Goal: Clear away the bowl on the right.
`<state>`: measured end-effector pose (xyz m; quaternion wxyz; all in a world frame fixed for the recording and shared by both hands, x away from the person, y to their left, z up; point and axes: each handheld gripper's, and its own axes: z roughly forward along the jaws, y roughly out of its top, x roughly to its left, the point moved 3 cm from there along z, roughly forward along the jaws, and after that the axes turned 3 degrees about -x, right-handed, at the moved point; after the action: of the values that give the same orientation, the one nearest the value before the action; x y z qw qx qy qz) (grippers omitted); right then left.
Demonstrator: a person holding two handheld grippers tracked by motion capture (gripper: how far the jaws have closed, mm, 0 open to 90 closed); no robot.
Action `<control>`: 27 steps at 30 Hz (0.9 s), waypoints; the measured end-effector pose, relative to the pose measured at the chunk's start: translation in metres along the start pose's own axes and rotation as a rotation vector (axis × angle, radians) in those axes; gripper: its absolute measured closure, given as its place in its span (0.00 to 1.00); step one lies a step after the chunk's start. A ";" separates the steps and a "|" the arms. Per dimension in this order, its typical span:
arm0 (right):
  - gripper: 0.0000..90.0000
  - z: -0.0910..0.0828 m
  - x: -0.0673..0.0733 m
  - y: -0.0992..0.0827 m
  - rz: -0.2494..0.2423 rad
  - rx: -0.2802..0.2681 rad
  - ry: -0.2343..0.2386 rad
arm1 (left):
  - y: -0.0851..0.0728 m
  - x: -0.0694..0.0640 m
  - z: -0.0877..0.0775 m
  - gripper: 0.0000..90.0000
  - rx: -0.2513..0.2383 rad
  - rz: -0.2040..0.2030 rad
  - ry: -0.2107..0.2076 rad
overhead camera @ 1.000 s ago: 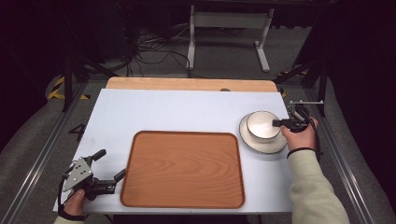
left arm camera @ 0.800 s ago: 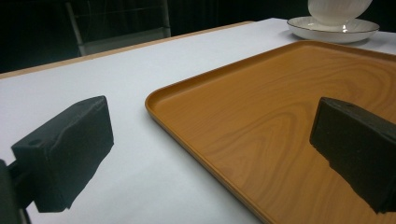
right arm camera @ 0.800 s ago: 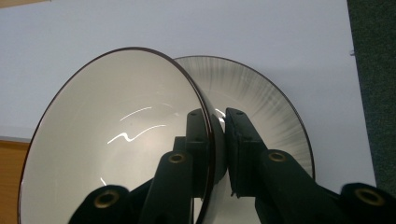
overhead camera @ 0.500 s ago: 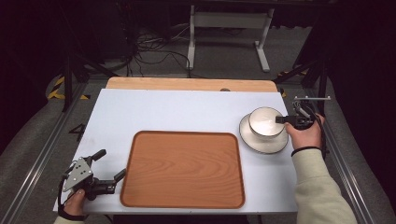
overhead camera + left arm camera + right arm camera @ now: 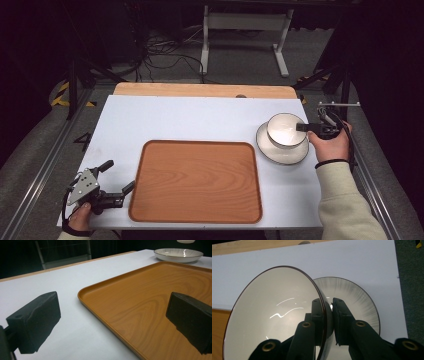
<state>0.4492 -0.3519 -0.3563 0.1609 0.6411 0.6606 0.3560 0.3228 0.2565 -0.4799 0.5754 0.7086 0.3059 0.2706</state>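
No words, brand names, labels or numbers can be read on anything in these views; a dark mark on the floor left of the tabletop is too unclear to make out.

Left gripper is sitting low over the white table, jaws standing wide apart with nothing between them. One jaw is hanging over bare table, the other over the wooden tray. Tray's near corner and raised rim are lying between the jaws. A white plate is resting on the table just beyond the tray's far edge.
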 end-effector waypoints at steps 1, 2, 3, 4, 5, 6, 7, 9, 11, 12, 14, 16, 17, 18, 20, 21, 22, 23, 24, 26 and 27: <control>0.90 -0.001 0.002 0.000 -0.001 -0.002 0.005 | 0.000 0.000 0.000 0.00 0.000 0.000 0.000; 0.89 -0.001 0.004 0.000 0.001 0.002 0.012 | 0.000 0.000 0.000 0.00 -0.003 -0.004 0.003; 0.90 -0.002 0.007 -0.001 -0.001 0.004 0.018 | 0.000 0.000 0.000 0.00 -0.008 -0.005 0.004; 0.90 -0.003 0.010 -0.001 -0.004 0.005 0.023 | 0.000 0.000 0.000 0.00 -0.003 -0.003 0.002; 0.90 -0.003 0.014 -0.001 -0.010 0.006 0.028 | 0.000 0.000 0.000 0.00 -0.003 -0.003 0.002; 0.89 -0.004 0.017 -0.002 -0.015 0.009 0.032 | 0.000 0.000 0.000 0.00 -0.003 -0.003 0.002; 0.89 -0.004 0.017 -0.002 -0.015 0.009 0.032 | 0.000 0.000 0.000 0.00 -0.008 -0.004 0.004; 0.90 -0.005 0.025 -0.003 -0.027 0.012 0.042 | 0.000 0.000 0.000 0.00 -0.003 -0.002 0.002; 0.89 -0.005 0.033 -0.003 -0.032 0.020 0.057 | 0.000 0.000 0.000 0.00 0.000 -0.001 0.001; 0.90 -0.005 0.038 -0.004 -0.045 0.020 0.070 | 0.000 0.000 0.000 0.00 0.000 -0.001 0.001; 0.89 -0.005 0.045 -0.005 -0.052 0.028 0.090 | 0.000 0.000 0.000 0.00 0.000 -0.001 0.001; 0.89 -0.006 0.054 -0.005 -0.059 0.028 0.113 | 0.000 0.000 0.000 0.00 -0.001 -0.002 0.001; 0.89 -0.006 0.058 -0.006 -0.064 0.029 0.123 | 0.000 0.000 0.000 0.00 -0.001 -0.002 0.001; 0.89 -0.007 0.062 -0.006 -0.066 0.031 0.133 | 0.000 0.000 0.000 0.00 -0.001 -0.003 0.001; 0.89 -0.008 0.069 -0.006 -0.078 0.033 0.146 | 0.000 0.000 0.000 0.00 -0.001 -0.003 0.001; 0.89 -0.009 0.075 -0.007 -0.085 0.034 0.154 | 0.000 0.000 0.000 0.00 -0.001 -0.002 0.001; 0.89 -0.009 0.079 -0.007 -0.091 0.036 0.160 | 0.000 0.000 0.000 0.00 -0.001 -0.002 0.001; 0.89 -0.009 0.082 -0.007 -0.096 0.036 0.166 | 0.000 0.000 0.000 0.00 -0.001 -0.002 0.001; 0.89 -0.009 0.088 -0.008 -0.100 0.041 0.173 | 0.000 0.000 0.000 0.00 -0.001 -0.002 0.001; 0.89 -0.010 0.095 -0.008 -0.115 0.044 0.185 | 0.000 0.000 0.000 0.00 -0.001 -0.002 0.001; 0.89 -0.010 0.101 -0.009 -0.122 0.047 0.195 | 0.000 0.000 0.000 0.00 -0.001 -0.003 0.001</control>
<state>0.4234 -0.2570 -0.3309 0.1025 0.5656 0.7190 0.3907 0.3227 0.2562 -0.4799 0.5761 0.7078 0.3068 0.2703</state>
